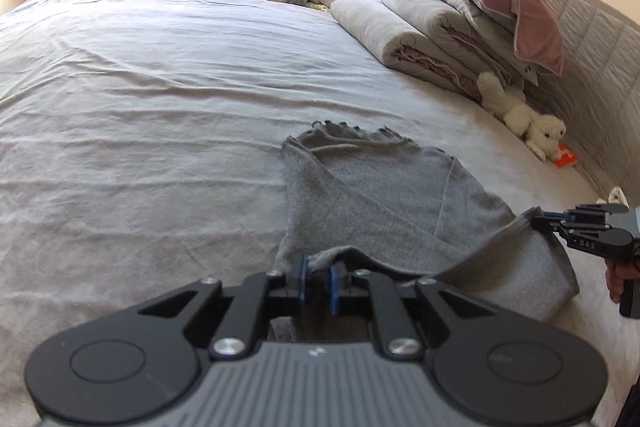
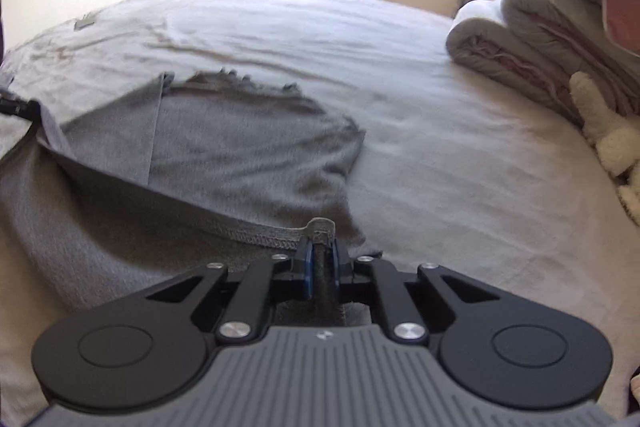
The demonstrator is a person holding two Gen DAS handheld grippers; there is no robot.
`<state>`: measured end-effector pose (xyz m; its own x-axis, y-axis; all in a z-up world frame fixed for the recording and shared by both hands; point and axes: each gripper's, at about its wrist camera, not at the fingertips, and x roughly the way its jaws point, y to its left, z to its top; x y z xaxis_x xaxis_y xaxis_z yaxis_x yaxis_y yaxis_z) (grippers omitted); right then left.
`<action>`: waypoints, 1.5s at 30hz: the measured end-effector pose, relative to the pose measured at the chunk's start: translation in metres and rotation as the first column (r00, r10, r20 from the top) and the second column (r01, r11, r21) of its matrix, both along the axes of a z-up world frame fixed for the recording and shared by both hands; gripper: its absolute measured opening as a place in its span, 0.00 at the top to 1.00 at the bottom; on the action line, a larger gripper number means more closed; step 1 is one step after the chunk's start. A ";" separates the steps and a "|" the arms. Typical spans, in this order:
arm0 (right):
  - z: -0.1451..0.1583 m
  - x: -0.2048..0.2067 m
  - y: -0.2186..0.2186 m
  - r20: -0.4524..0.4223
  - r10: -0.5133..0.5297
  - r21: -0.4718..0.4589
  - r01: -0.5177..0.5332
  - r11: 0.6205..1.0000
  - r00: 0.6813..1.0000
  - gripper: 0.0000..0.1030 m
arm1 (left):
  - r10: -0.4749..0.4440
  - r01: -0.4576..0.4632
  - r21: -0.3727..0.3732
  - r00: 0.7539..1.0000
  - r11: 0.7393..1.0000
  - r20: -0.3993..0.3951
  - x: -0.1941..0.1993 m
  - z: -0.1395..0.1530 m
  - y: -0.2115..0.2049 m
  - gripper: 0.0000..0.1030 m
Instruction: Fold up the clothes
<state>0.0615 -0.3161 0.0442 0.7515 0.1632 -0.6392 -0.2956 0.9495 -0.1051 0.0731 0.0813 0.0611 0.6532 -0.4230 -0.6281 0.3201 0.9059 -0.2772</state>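
Note:
A grey knit garment (image 1: 380, 195) with a scalloped far hem lies on the bed, its near edge lifted off the sheet. My left gripper (image 1: 319, 273) is shut on one near corner of the garment. My right gripper (image 2: 320, 247) is shut on the other near corner at the stitched hem, and it also shows in the left wrist view (image 1: 546, 221) at the right edge. The garment (image 2: 240, 147) sags between the two grippers. The left gripper (image 2: 24, 109) shows at the left edge of the right wrist view.
The bed is covered by a wrinkled white sheet (image 1: 140, 107). Folded grey and pink quilts and pillows (image 1: 440, 7) are stacked at the right by the padded headboard (image 1: 592, 75). A white plush toy (image 1: 520, 115) and an orange item (image 1: 566, 159) lie beside them. A curtained window is beyond the bed.

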 end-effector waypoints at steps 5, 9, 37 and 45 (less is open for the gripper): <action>0.000 0.010 0.003 0.031 -0.099 -0.032 0.100 0.994 0.995 0.90 | 0.065 -0.065 0.000 0.998 0.998 -0.019 0.011 -0.003 -0.004 0.89; -0.009 0.020 0.012 0.026 -0.142 -0.076 0.144 0.987 0.990 0.90 | 0.120 -0.119 0.018 0.992 0.993 -0.034 0.019 -0.010 -0.010 0.88; -0.008 0.027 0.003 -0.002 -0.211 0.035 0.211 0.977 0.977 0.90 | 0.179 -0.180 0.011 0.983 0.984 0.047 0.030 -0.023 -0.014 0.94; -0.003 0.031 0.000 0.046 -0.250 0.034 0.249 0.968 0.967 0.90 | 0.237 -0.242 0.035 0.965 0.970 0.111 0.037 -0.015 -0.019 0.94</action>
